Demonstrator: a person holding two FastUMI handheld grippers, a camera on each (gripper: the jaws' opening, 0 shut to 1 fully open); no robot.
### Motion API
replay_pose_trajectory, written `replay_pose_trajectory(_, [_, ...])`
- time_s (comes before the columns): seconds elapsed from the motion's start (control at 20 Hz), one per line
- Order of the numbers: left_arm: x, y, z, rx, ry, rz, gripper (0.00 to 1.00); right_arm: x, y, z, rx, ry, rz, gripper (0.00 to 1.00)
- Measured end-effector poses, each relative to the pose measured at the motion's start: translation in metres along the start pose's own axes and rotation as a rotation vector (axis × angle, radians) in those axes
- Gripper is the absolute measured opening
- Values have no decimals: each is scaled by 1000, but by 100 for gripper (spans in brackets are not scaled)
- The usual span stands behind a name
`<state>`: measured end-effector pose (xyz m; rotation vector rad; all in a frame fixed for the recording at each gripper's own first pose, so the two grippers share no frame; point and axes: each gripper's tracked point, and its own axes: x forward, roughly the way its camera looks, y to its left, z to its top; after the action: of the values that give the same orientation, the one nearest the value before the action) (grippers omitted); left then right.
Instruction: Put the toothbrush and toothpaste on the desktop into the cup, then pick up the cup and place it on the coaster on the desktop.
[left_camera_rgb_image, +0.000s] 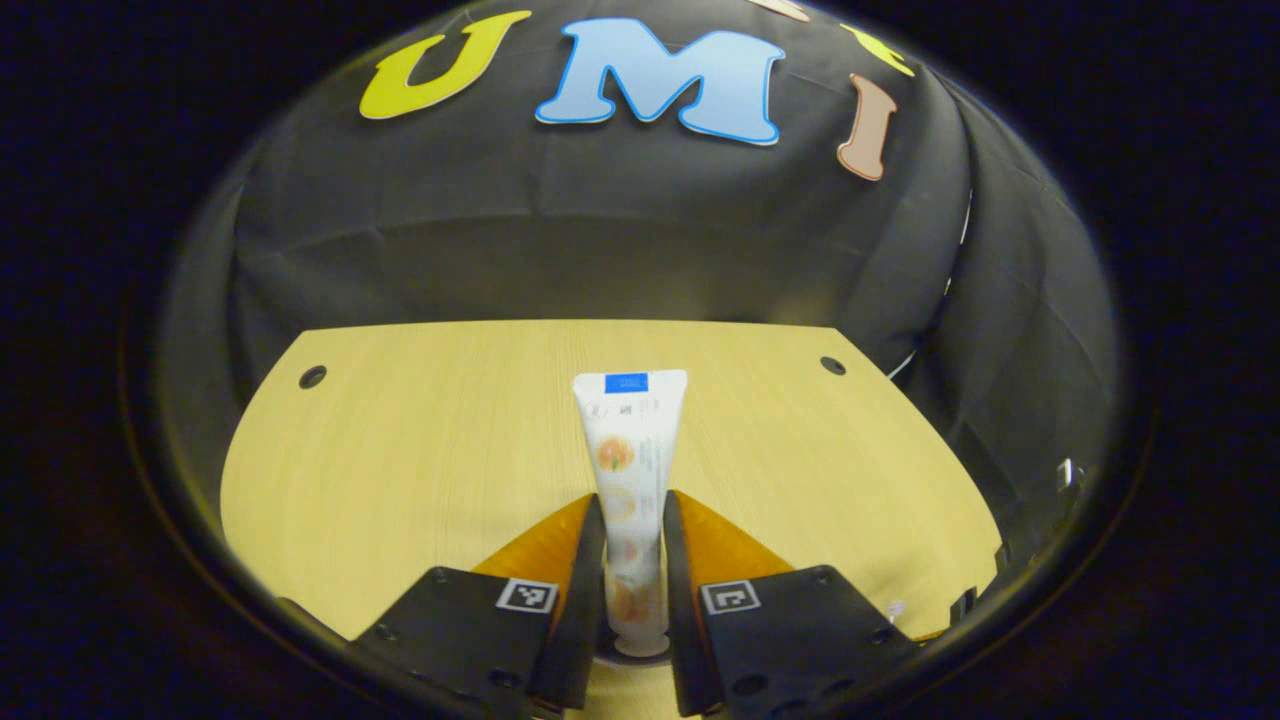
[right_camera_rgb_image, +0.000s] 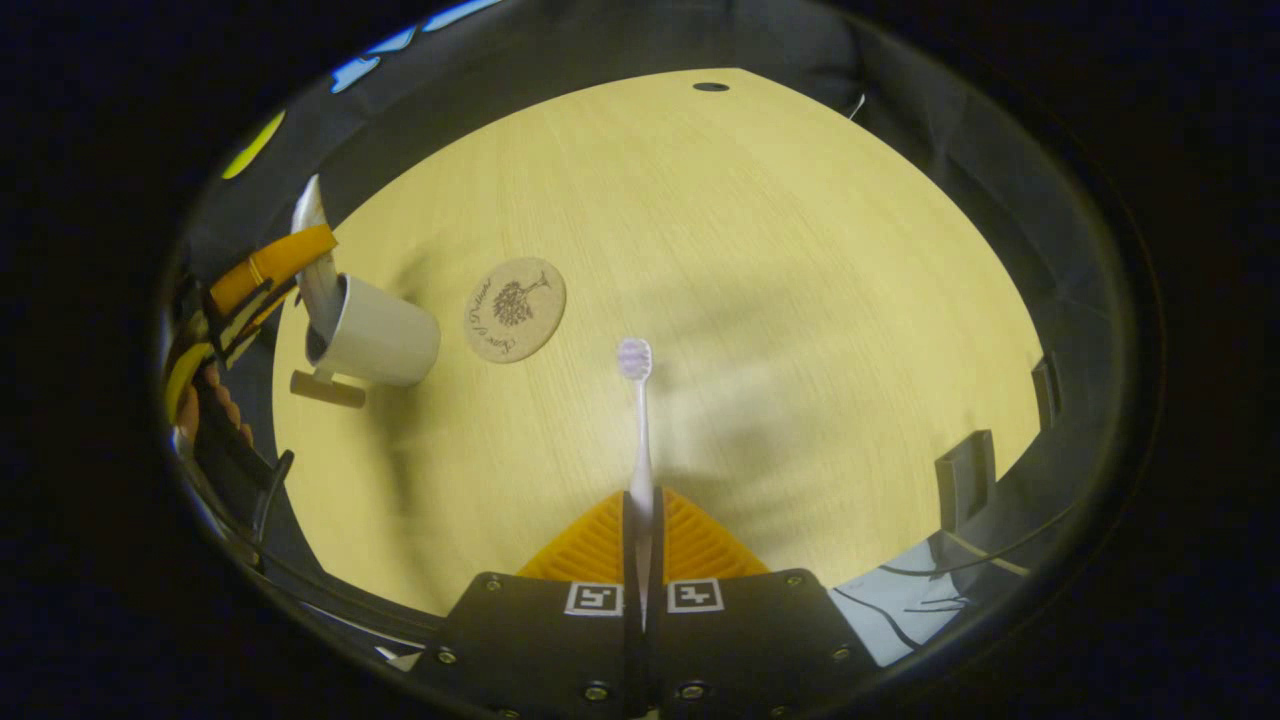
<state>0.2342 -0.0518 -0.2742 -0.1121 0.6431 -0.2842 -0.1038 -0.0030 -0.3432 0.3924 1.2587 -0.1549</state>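
Observation:
In the left gripper view, my left gripper (left_camera_rgb_image: 635, 500) is shut on a white toothpaste tube (left_camera_rgb_image: 630, 430), which stands upright with its crimped end up and its cap down. The right gripper view shows that tube (right_camera_rgb_image: 313, 262) with its lower end inside the mouth of a white cup (right_camera_rgb_image: 380, 338) at the far left of the wooden desktop (right_camera_rgb_image: 800, 300). The left gripper (right_camera_rgb_image: 285, 270) is just above the cup. My right gripper (right_camera_rgb_image: 640, 497) is shut on the handle of a toothbrush (right_camera_rgb_image: 637, 400), bristle head pointing forward above the desk. A round wooden coaster (right_camera_rgb_image: 515, 308) lies just right of the cup.
The cup has a wooden handle (right_camera_rgb_image: 327, 389) on its near side. A dark bracket (right_camera_rgb_image: 965, 478) and cables (right_camera_rgb_image: 900, 590) sit at the desk's right edge. Small round holes (left_camera_rgb_image: 312, 377) (left_camera_rgb_image: 832, 365) mark the desk's far corners. The black cloth wall (left_camera_rgb_image: 600, 240) rises close behind.

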Motion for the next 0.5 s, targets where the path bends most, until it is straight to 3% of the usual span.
replay_pose_trajectory(0.1, [-4, 0, -4, -2, 1, -1, 53, 0, 0, 1, 2, -2, 4, 2])
replay_pose_trajectory(0.15, [-5, -1, -2, 0, -5, 2, 70, 0, 0, 1, 4, -2, 8, 2])
replay_pose_trajectory(0.2, [-8, -2, 0, 5, -13, 3, 64, 0, 1, 2, 6, -4, 11, 2])
replay_pose_trajectory(0.25, [-10, -3, 2, 12, -18, -1, 70, -1, 1, 2, 7, -7, 16, 2])
replay_pose_trajectory(0.3, [-13, -3, 1, 20, -21, 2, 71, -1, 2, 4, 8, -9, 19, 2])
replay_pose_trajectory(0.5, [-24, -6, 3, 27, -32, -3, 65, -4, 10, 15, 11, -31, 40, 2])
